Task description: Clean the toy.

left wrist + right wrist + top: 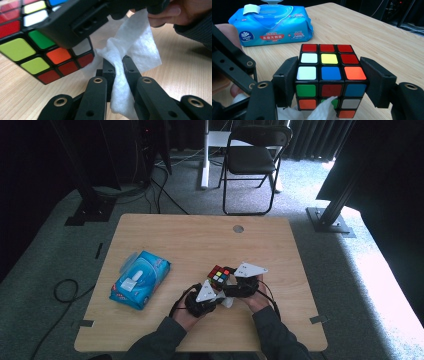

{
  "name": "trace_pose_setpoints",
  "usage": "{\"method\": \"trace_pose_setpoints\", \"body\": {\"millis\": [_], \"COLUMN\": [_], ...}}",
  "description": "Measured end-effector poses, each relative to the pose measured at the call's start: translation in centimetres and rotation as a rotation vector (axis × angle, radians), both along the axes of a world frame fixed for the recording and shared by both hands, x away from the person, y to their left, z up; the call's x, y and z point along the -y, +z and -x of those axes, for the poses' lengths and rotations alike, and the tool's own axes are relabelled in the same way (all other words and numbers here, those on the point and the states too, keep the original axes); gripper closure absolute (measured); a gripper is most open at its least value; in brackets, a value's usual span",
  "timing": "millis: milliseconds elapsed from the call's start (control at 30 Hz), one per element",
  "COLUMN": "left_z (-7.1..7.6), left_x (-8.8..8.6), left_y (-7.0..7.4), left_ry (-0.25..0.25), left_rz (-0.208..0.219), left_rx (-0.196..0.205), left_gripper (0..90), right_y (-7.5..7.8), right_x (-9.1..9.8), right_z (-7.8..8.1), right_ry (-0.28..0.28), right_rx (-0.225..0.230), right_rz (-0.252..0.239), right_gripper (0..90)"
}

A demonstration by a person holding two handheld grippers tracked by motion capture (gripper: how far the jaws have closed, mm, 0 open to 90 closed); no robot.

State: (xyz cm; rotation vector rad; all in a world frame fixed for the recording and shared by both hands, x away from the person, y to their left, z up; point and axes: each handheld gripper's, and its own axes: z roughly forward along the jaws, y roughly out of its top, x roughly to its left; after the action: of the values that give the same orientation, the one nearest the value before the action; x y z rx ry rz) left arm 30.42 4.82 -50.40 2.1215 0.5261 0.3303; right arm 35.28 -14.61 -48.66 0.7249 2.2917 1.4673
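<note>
A scrambled puzzle cube (329,75) sits clamped between the jaws of my right gripper (328,82), just above the table near its middle (220,275). My left gripper (118,68) is shut on a crumpled white wipe (135,50), pinched between its two black jaws. The wipe's upper part lies against the cube's lower edge (50,60), and a corner of it shows under the cube (322,110). In the high view both grippers meet close together, left gripper (212,295) below the right gripper (235,282).
A blue pack of wet wipes (140,279) with its lid flipped open lies on the left half of the wooden table (200,245). A folding chair (252,160) stands beyond the table's far edge. A small round hole (238,228) marks the far middle.
</note>
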Motion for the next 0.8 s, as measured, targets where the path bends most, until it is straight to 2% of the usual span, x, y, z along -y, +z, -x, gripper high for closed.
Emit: {"method": "trace_pose_setpoints", "body": {"millis": [433,600,800], "left_z": [-0.17,-0.21,-0.32], "left_x": [-0.6,-0.66,-0.63], "left_y": [0.41,0.45,0.21], "left_ry": [0.041,0.059,0.059], "left_rz": [0.072,0.073,0.067], "left_rx": [-0.006,-0.006,-0.014], "left_gripper": [83.5,83.6,83.6], "right_y": [-0.07,-0.07,-0.08], "right_x": [-0.12,-0.23,-0.28], "right_z": [0.07,0.14,0.16], "right_ry": [0.015,0.019,0.015], "right_rx": [-0.004,-0.002,0.0], "right_rz": [0.001,0.002,0.003], "right_gripper": [34.2,34.3,34.3]}}
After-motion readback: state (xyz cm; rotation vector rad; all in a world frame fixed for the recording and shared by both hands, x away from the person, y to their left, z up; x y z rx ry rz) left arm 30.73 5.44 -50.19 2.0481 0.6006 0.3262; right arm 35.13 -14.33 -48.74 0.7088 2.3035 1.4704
